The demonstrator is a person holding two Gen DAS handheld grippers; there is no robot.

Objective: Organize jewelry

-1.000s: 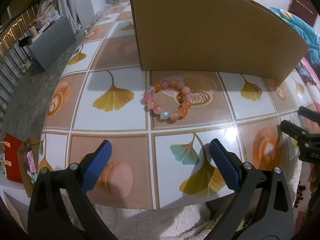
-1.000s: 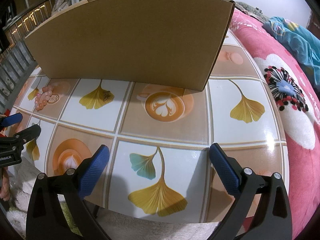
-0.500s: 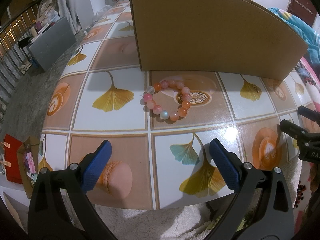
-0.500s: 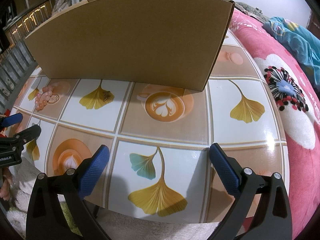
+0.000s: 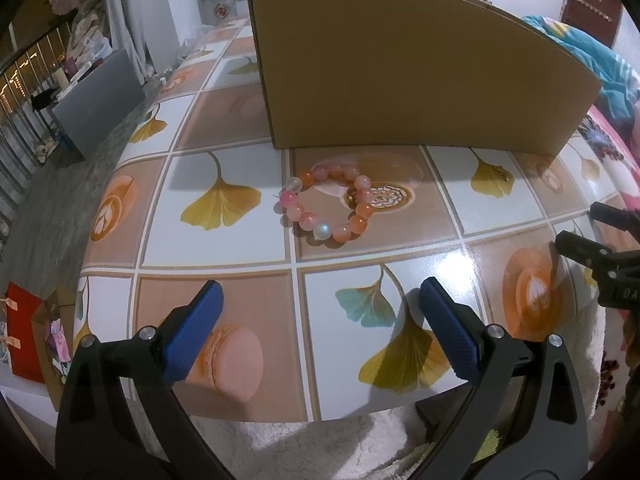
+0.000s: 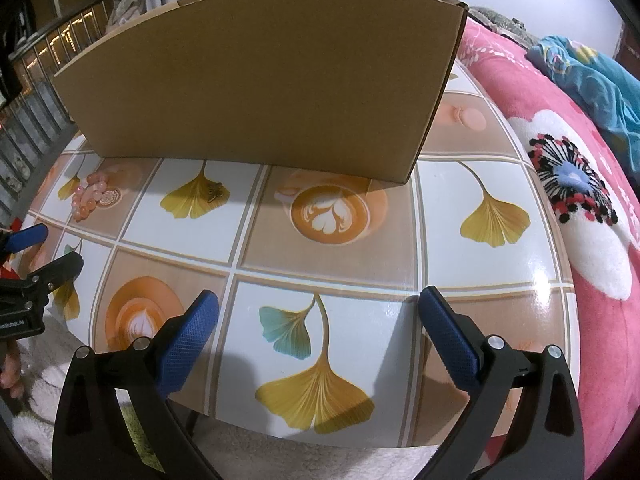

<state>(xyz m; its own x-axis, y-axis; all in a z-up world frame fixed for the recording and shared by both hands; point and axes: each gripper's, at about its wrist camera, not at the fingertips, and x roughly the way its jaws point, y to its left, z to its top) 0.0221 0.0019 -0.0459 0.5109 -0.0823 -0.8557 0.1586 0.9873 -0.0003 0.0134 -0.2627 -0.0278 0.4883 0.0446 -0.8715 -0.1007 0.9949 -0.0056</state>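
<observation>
Bracelet [image 5: 329, 206] beads lie in a ring on the surface [image 5: 224, 256], just in front of the cardboard box [image 5: 400, 76], toward its left end. I see my left claw [image 5: 320, 320] near me with its blue pads wide apart, holding nothing. My right claw [image 6: 318, 330] is wide apart too, well off to the right. I think the bracelet is light, floppy and smooth, so the beads may roll. I would pinch across one side of the ring.
</observation>
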